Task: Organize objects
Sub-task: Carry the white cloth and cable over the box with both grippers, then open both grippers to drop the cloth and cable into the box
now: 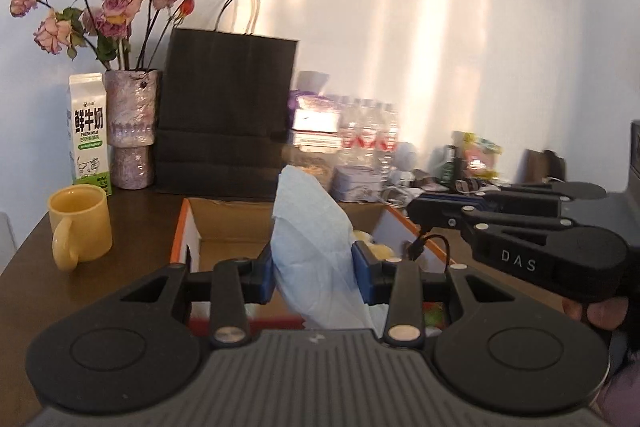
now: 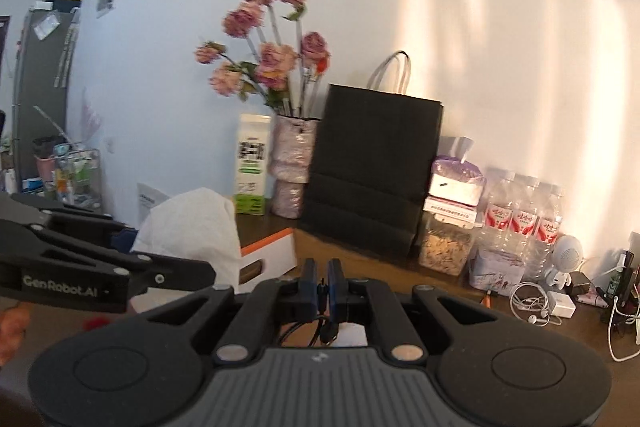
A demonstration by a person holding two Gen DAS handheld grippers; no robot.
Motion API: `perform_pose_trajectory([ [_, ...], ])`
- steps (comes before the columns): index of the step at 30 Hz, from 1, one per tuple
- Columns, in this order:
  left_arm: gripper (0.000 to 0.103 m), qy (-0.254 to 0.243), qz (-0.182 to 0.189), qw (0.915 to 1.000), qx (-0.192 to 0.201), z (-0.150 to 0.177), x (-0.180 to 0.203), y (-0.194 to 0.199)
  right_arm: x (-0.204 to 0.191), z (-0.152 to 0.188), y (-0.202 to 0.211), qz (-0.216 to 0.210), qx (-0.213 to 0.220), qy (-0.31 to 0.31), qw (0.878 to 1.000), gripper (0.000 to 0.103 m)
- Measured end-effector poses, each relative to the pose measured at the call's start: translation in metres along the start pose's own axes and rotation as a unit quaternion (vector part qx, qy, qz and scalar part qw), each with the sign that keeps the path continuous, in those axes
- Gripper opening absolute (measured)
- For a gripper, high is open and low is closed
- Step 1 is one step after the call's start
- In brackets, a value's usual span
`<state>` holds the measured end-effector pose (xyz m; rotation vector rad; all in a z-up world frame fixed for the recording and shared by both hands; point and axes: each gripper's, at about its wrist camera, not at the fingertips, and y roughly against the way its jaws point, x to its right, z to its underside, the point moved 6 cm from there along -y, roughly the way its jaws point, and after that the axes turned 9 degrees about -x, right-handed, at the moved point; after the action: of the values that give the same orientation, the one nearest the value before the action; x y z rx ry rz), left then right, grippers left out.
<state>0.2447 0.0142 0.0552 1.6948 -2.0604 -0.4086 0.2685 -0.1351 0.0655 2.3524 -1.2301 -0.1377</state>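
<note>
Above the open cardboard box with orange-edged flaps (image 1: pixel 188 227), the left gripper (image 1: pixel 320 267) is clasping a pale blue, crumpled thin plastic bag (image 1: pixel 312 239) between its blue pads, jaws standing partly apart around the bag's bulk.

Item one, the bag: judged very light, soft and limp, likely slippery and easily torn. It is billowing above the pads and sagging below them. The best hold looks to be a gathered, bunched part near the middle, as taken now; a loose edge would probably slide out.

Item two, a thin black cable with a small plug (image 2: pixel 330 331): the right gripper (image 2: pixel 322 285) is pinching it with jaws clenched almost fully together. The cable is dangling in a loop beneath the fingers. Judged light, flexible and springy; a grip near the plug should be steadying the swing.

Surroundings: the box is sitting on a dark brown wooden table (image 1: pixel 132 223). Beside it are standing a yellow ceramic mug (image 1: pixel 80 223), a white and green milk carton (image 1: pixel 89 131), and a black paper carrier bag with twisted handles (image 1: pixel 228 115).

What is lying in the box is partly hidden.
</note>
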Motion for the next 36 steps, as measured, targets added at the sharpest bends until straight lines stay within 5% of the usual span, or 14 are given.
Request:
perform_pose_trajectory([
  [10,0.039,0.004,-0.033,0.9985,-0.043,-0.029,-0.021,-0.073,0.042,-0.012,-0.095,0.013,-0.049,-0.043,0.998,0.005],
  [18,0.039,0.017,-0.039,0.997,-0.064,-0.024,-0.032,-0.105,0.047,-0.007,-0.126,0.004,-0.066,-0.054,0.996,0.005],
  [22,0.063,0.028,-0.038,0.9965,-0.068,-0.021,-0.037,-0.113,0.052,-0.001,-0.135,0.014,-0.074,-0.063,0.995,0.008],
  [24,0.103,0.027,-0.051,0.9959,-0.069,-0.019,-0.039,-0.116,0.056,0.003,-0.138,0.026,-0.082,-0.067,0.994,0.022],
  [26,0.103,0.02,-0.082,0.9948,-0.058,-0.018,-0.04,-0.115,0.061,0.009,-0.139,0.036,-0.088,-0.075,0.993,0.066],
  [28,0.103,0.022,-0.084,0.9944,-0.06,-0.017,-0.042,-0.115,0.067,0.013,-0.14,0.051,-0.093,-0.085,0.991,0.093],
  [36,0.103,0.023,-0.093,0.9935,-0.061,-0.016,-0.043,-0.109,0.072,0.023,-0.134,0.054,-0.1,-0.095,0.989,0.103],
])
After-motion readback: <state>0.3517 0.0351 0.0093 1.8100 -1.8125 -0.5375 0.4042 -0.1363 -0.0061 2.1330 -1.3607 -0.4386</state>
